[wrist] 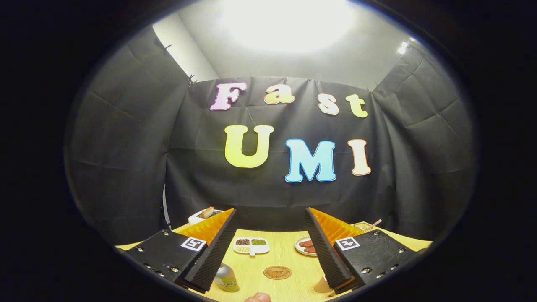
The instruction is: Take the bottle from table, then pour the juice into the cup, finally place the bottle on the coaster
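My gripper (270,216) is open and held above the wooden table (285,256), with nothing between its fingers. Below the left finger (212,251) stands a small bottle (225,278) with a silver cap and a yellow-green label, partly hidden by that finger. A round brown coaster (277,272) lies flat on the table between the two fingers. By the right finger (325,247) the pale rim of a cup (322,286) peeks out, mostly covered.
Further back sit a white divided dish (251,246) of beans and a white plate (305,246) with brown food. A white toaster (204,215) with bread stands back left, a tray (366,226) back right. A fingertip (258,297) shows nearest me.
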